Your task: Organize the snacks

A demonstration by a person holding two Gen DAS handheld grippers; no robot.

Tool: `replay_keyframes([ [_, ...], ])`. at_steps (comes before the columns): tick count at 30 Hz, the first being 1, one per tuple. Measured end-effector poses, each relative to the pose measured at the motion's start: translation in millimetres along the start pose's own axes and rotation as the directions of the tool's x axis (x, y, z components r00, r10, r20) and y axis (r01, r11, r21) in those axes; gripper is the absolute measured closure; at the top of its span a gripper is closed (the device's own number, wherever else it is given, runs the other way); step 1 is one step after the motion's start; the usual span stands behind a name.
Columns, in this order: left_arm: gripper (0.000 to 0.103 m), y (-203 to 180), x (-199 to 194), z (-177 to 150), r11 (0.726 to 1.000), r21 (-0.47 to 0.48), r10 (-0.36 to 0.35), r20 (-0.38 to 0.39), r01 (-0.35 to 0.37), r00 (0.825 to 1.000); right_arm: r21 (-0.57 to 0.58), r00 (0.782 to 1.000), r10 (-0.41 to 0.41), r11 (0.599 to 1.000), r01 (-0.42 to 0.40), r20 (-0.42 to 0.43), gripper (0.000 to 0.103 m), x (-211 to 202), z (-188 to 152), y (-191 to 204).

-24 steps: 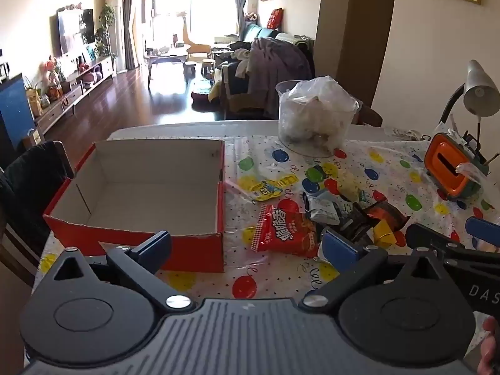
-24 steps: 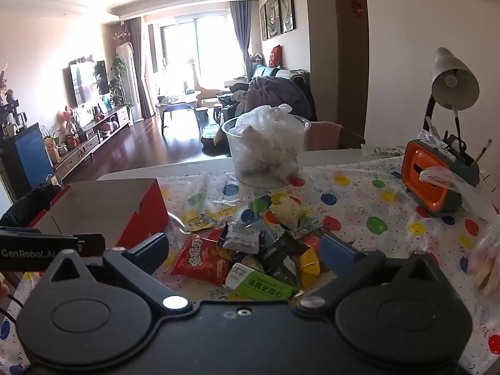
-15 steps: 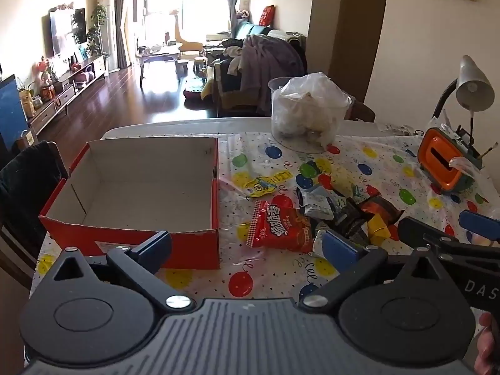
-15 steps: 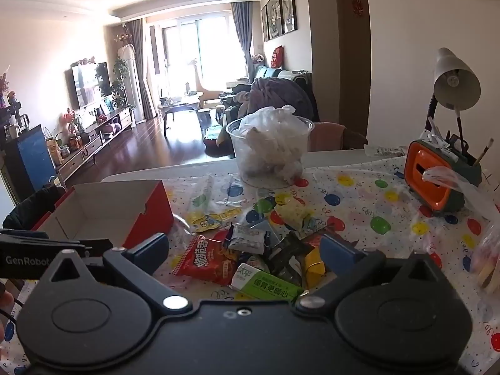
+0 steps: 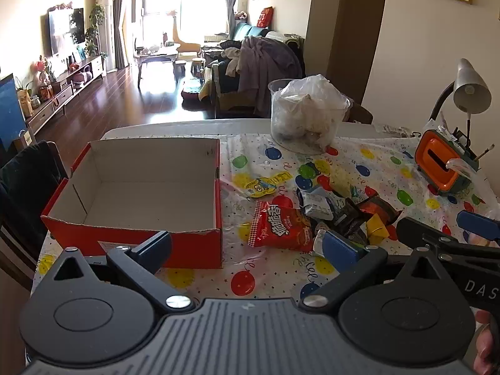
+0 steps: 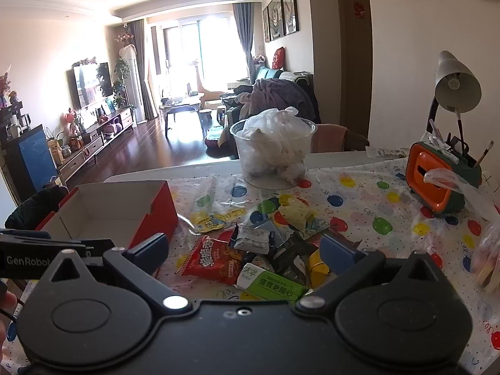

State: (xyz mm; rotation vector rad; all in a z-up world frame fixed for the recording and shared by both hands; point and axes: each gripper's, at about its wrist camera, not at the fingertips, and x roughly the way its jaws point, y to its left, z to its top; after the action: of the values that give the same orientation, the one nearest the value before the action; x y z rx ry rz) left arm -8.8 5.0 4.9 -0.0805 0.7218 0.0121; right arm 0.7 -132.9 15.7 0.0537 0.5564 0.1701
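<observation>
An empty red cardboard box (image 5: 137, 231) (image 6: 156, 215) with a white inside sits on the left of the table. Right of it lies a heap of snack packets: a red crisp bag (image 5: 281, 226) (image 6: 212, 261), a yellow cartoon packet (image 5: 261, 186) (image 6: 209, 222), a grey packet (image 5: 317, 203) (image 6: 251, 239), dark and yellow wrappers (image 5: 359, 218), and a green-and-white packet (image 6: 270, 284). My left gripper (image 5: 247, 247) hangs open above the table's near edge, nothing between its fingers. My right gripper (image 6: 243, 250) is open too, over the near side of the heap, apart from it.
A clear tub with a white plastic bag (image 5: 307, 115) (image 6: 273, 150) stands at the back. An orange and green pen holder (image 5: 443, 165) (image 6: 437, 184) and a desk lamp (image 5: 468, 90) are at the right. A dark chair (image 5: 28, 181) stands left of the table (image 5: 272, 278).
Both views have pulled back and risen slightly, so the box and the snack heap sit a little farther off. Both grippers stay open and nothing on the table has moved.
</observation>
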Motion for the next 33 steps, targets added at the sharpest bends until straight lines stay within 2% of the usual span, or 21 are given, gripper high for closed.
replay_keyframes([
  [12, 0.000, 4, -3, 1, 1.000, 0.017, -0.008, -0.002, 0.008, 1.000, -0.012, 1.000, -0.029, 0.999, 0.029, 0.007, 0.000, -15, 3, 12],
  [33, 0.000, -1, -3, 2, 0.999, 0.033, -0.016, 0.014, 0.016, 1.000, -0.011, 0.999, -0.041, 0.999, 0.041, 0.020, 0.000, -18, 4, 9],
])
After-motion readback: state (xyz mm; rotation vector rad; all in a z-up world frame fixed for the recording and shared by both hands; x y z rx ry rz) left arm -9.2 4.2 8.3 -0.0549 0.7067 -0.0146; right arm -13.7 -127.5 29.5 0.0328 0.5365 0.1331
